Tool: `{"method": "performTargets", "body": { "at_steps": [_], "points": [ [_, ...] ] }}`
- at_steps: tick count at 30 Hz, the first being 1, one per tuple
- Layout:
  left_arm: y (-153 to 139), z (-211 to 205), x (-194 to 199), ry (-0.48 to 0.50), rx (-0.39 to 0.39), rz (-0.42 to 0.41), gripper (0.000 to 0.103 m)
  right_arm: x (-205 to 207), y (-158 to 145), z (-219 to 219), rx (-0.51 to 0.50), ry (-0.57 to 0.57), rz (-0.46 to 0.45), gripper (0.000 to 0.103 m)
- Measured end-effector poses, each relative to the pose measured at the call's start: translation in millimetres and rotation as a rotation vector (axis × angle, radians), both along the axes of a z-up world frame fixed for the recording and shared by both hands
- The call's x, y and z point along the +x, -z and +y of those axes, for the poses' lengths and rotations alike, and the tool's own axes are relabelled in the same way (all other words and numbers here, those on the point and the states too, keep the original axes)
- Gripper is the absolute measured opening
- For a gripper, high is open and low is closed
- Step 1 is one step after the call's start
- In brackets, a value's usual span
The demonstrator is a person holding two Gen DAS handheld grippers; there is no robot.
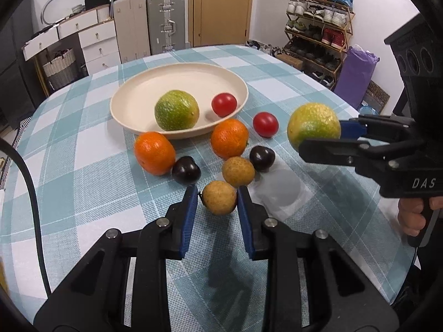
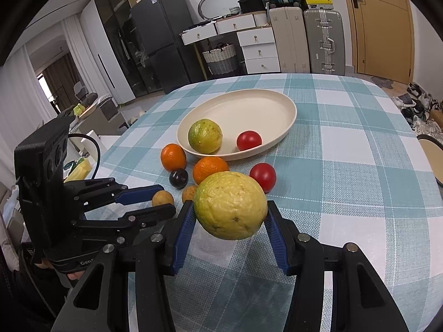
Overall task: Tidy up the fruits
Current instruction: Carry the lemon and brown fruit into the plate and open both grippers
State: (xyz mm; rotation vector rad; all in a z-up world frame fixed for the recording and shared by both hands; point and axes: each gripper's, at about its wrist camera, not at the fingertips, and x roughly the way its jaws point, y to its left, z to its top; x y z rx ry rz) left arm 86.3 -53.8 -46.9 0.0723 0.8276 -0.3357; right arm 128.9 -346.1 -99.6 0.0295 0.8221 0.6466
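A cream plate [image 1: 133,88] [image 2: 279,102] holds a green-yellow citrus [image 1: 176,110] [image 2: 205,136] and a red tomato [image 1: 224,104] [image 2: 249,140]. On the cloth lie two oranges [image 1: 154,152] [image 1: 229,138], a second tomato [image 1: 265,124], two dark plums [image 1: 186,170] [image 1: 262,158] and a tan longan [image 1: 238,171]. My left gripper [image 1: 217,200] [image 2: 163,197] is shut on another tan longan [image 1: 219,197] [image 2: 162,197] at table level. My right gripper [image 2: 229,215] [image 1: 321,135] is shut on a yellow-green citrus [image 2: 230,205] [image 1: 313,126], held above the cloth.
The table has a teal-and-white checked cloth [image 1: 83,144] [image 2: 360,166]. A shoe rack [image 1: 318,27] stands beyond the far right edge. Drawers and suitcases [image 1: 149,30] stand behind the table. A second plate's rim [image 2: 432,157] shows at the right edge.
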Motion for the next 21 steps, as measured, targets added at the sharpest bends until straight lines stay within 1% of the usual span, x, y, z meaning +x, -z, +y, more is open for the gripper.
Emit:
{"method": "performTargets", "body": {
  "at_steps": [9, 21],
  "points": [
    [-19.8, 18.8, 3.6, -0.066, -0.025, -0.069, 0.026, 2.6, -3.1, 0.4, 0.008, 0.006, -0.024, 0.051],
    [-38.7, 39.6, 16.7, -0.154, -0.034, -0.117, 0.026, 16.4, -16.8, 12.4, 0.014, -0.007, -0.056, 0.051]
  ]
}}
